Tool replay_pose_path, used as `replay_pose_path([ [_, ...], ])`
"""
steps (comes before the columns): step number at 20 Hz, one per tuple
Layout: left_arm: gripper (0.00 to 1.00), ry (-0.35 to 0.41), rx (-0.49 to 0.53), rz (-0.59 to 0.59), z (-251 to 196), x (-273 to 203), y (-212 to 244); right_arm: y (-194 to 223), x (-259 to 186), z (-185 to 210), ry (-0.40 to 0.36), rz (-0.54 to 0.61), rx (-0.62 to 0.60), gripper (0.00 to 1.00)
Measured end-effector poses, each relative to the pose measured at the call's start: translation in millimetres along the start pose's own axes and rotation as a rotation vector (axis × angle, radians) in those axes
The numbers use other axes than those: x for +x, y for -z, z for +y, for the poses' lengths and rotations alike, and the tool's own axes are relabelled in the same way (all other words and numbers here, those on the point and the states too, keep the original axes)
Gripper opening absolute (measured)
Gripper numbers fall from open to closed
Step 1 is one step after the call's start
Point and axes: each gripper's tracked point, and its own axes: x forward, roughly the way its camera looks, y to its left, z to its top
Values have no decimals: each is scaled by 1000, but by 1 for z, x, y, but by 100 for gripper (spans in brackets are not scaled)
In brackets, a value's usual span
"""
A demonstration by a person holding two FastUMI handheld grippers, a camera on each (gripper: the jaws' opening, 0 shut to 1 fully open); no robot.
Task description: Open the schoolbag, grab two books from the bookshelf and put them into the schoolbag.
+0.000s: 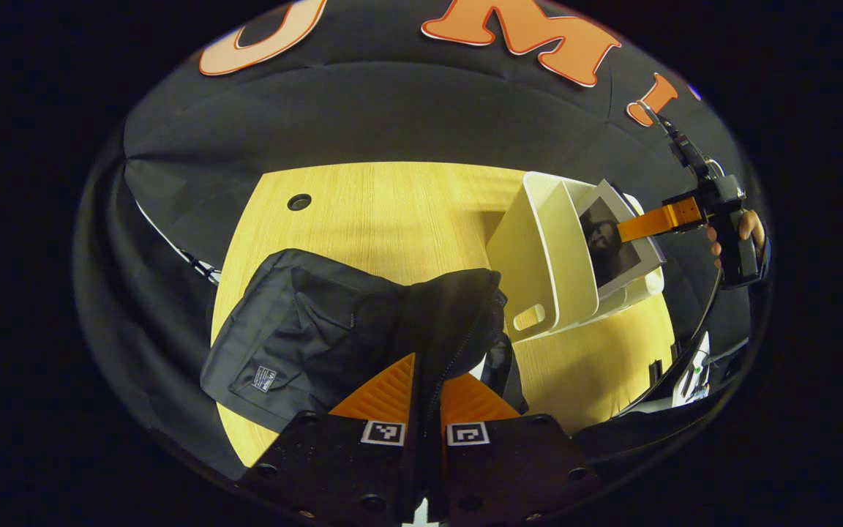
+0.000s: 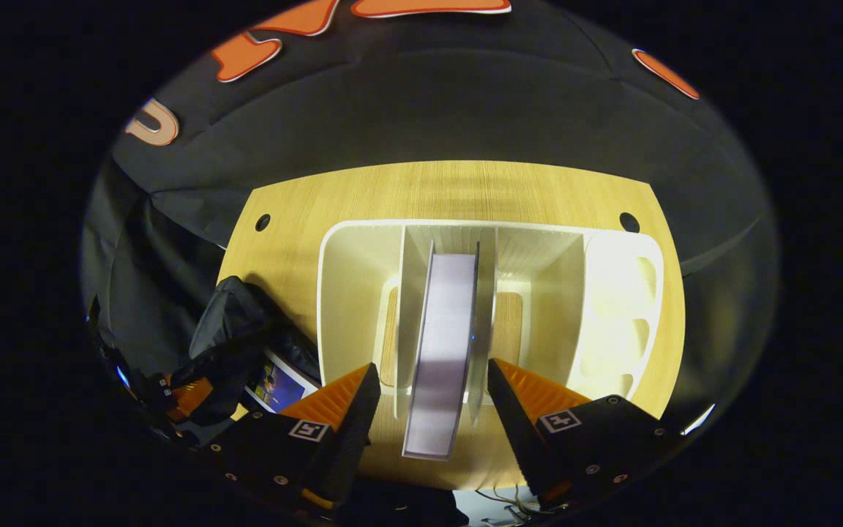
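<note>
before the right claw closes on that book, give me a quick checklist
1. Book sits between the right claw fingers: ok.
2. Right claw open wide enough to straddle it: ok.
3. Fingers touching the covers: not ok, gaps on both sides.
4. Left claw pinching the schoolbag edge by the zipper: ok.
5. One book already in the bag: ok, a cover shows in the opening.
6. Bag opening wide enough for a second book: cannot tell.
7. Bookshelf dividers clear of the fingers' path: cannot tell.
</note>
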Motion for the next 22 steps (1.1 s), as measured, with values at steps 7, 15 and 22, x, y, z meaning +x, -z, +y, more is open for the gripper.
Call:
replay_pose_path([
  [7, 7, -3, -2, 11, -1, 5, -1, 0, 7, -13, 42, 30, 19, 41],
  [15, 7, 23, 22, -4, -1, 2, -2, 4, -39, -11, 27, -31, 85, 31],
  [22, 7, 58, 51, -30, 2, -5, -1, 9, -123, -5, -4, -171, 142, 30],
])
